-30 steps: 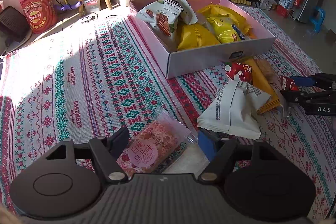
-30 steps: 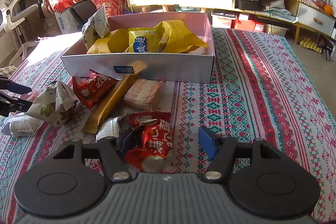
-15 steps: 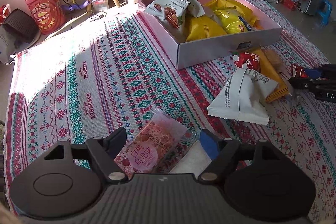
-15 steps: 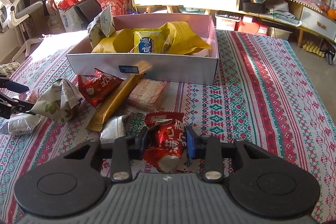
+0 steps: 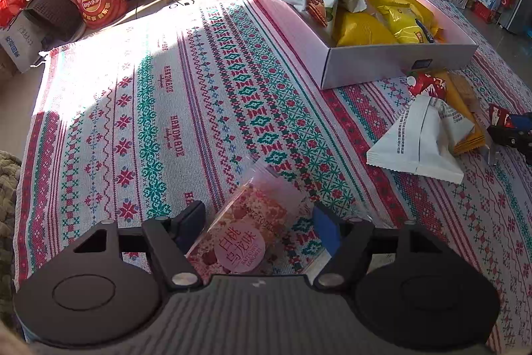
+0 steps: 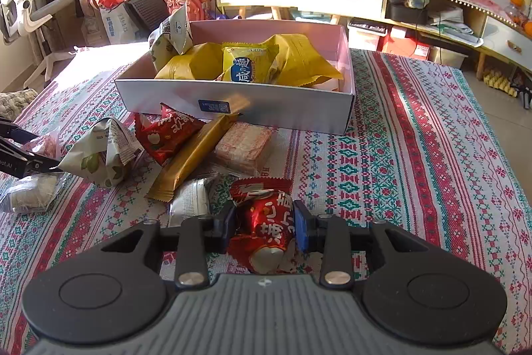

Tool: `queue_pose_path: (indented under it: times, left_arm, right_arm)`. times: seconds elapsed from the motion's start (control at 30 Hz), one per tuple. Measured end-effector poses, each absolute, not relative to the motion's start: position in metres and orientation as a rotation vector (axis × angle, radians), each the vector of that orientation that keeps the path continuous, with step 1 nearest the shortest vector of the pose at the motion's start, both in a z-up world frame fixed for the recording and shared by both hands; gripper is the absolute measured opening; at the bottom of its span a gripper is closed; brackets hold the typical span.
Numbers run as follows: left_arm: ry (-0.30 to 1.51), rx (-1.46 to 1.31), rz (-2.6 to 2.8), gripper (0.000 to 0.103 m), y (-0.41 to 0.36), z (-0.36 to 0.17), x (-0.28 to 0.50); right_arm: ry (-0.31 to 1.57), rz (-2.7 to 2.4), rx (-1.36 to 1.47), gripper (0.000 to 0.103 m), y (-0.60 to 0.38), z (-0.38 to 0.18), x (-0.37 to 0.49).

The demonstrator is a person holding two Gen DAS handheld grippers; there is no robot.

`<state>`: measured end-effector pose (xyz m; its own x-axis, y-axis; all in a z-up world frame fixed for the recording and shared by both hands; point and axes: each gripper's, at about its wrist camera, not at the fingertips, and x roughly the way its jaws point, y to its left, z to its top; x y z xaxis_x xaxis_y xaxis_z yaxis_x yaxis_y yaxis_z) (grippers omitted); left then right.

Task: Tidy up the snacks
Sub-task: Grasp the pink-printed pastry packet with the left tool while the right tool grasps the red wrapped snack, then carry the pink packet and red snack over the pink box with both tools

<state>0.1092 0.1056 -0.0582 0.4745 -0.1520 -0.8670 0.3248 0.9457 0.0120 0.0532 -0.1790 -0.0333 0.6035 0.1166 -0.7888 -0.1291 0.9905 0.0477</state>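
Snacks lay loose on the cloth (image 5: 139, 108) before the box (image 6: 266, 108): the right gripper (image 6: 265, 223) had just closed on a red packet (image 6: 266, 228), the left gripper (image 5: 257, 222), narrowing but open, straddled a pink packet (image 5: 246, 232) lengthwise.

We see the right gripper (image 6: 265, 227) with its jaws pressed against both sides of a red foil snack packet (image 6: 264, 227) lying on the patterned cloth (image 6: 415, 162). Beyond it a gold bar packet (image 6: 194, 155) lies slantwise, touching a clear-wrapped wafer block (image 6: 242, 147) and a red triangular packet (image 6: 164, 133). A silver sachet (image 6: 191, 203) sits just left of our jaws. The pink box (image 6: 239, 108) behind holds yellow bags (image 6: 292, 62). At the left edge, the left gripper (image 6: 20, 152) shows beside a crumpled white-green bag (image 6: 99, 153).
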Motion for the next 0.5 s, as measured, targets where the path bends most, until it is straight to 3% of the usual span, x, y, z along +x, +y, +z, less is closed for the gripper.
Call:
queue_pose_path:
  times: [0.27, 0.3, 0.5]
  left_arm:
    - [1.036, 0.162, -0.251, 0.053, 0.1046, -0.0540, 0.1024]
    - [1.036, 0.153, -0.246, 0.043, 0.1047, -0.0532, 0.1013]
    - [1.045, 0.074, -0.194, 0.039, 0.1081, -0.0506, 0.1001]
  right_arm:
    - [0.899, 0.145, -0.006, 0.032, -0.1808, -0.0281, 0.0539]
    - [0.897, 0.144, -0.004, 0.032, -0.1814, -0.0276, 0.0544]
    - [0.896, 0.128, 0.020, 0.032, -0.1857, -0.0257, 0.0565]
